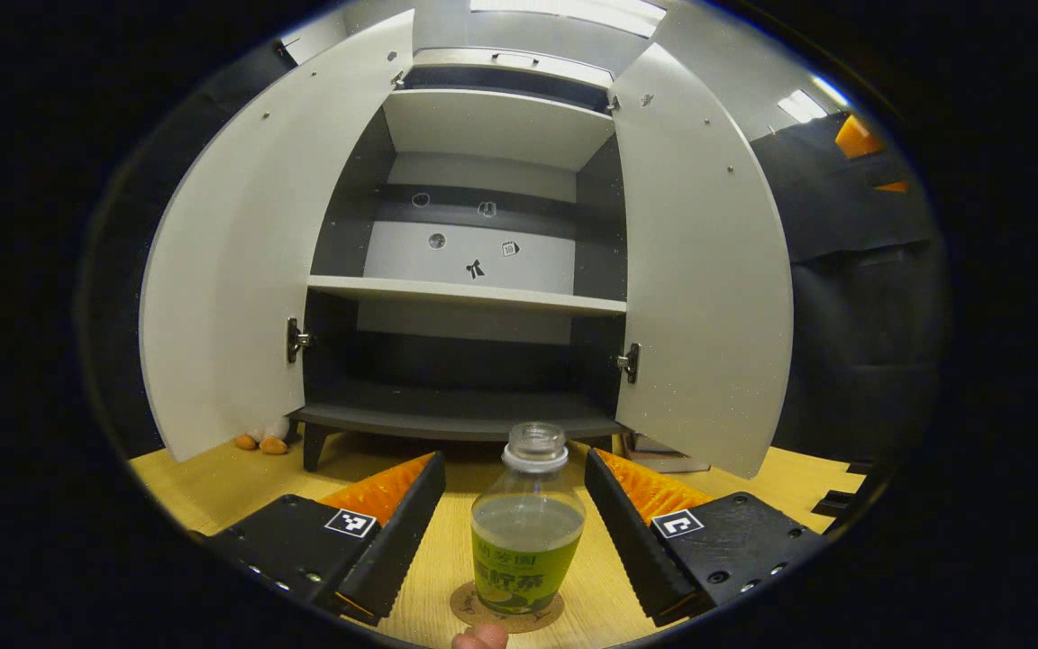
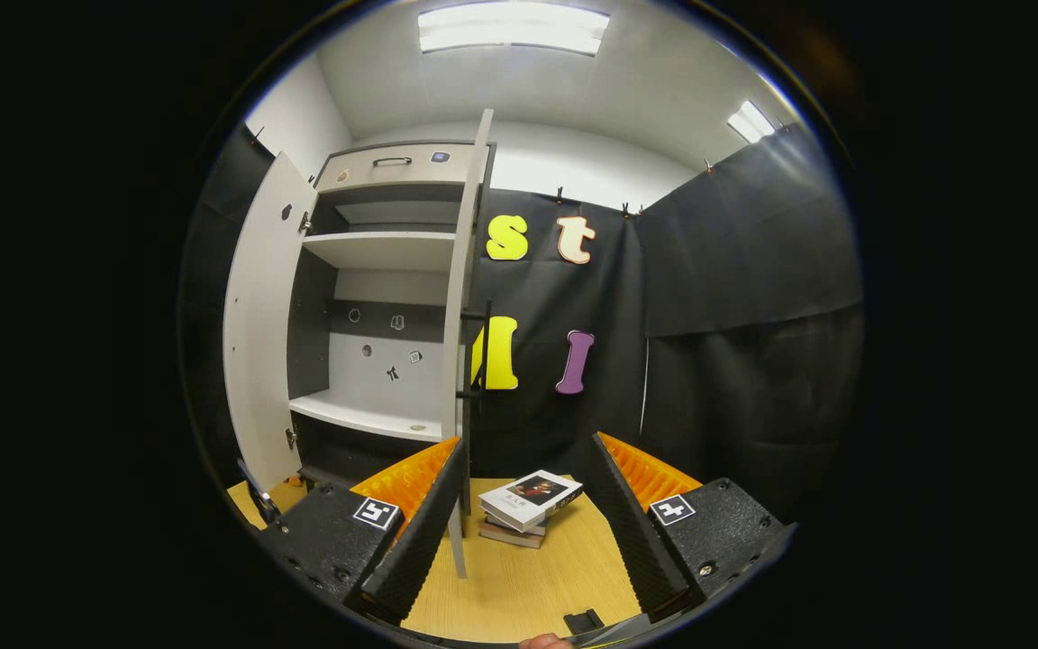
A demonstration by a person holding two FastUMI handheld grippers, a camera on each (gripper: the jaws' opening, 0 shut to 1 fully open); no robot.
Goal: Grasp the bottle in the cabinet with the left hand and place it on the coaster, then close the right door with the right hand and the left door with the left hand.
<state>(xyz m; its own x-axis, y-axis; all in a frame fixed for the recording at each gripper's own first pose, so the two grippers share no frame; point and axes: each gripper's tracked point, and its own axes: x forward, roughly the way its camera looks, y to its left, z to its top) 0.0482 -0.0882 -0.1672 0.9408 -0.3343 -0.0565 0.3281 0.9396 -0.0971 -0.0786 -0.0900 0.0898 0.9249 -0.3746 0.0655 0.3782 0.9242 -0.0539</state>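
A clear bottle [image 1: 528, 527] with a green label and pale liquid stands upright on a round brown coaster [image 1: 465, 608] on the wooden table. My left gripper [image 1: 514, 460] is open, one finger on each side of the bottle and neither touching it. Behind it the cabinet [image 1: 474, 293] has both doors swung wide: the left door [image 1: 240, 261] and the right door [image 1: 708, 270]. In the right gripper view my right gripper [image 2: 528, 442] is open and holds nothing. It points at the right door [image 2: 460, 342], seen edge-on, with the left door [image 2: 258, 342] beyond.
A small stack of books [image 2: 530, 507] lies on the table [image 2: 519, 586] just right of the right door's edge. An orange and white plush toy [image 1: 262, 440] sits by the cabinet foot under the left door. Black cloth walls close in on the right side.
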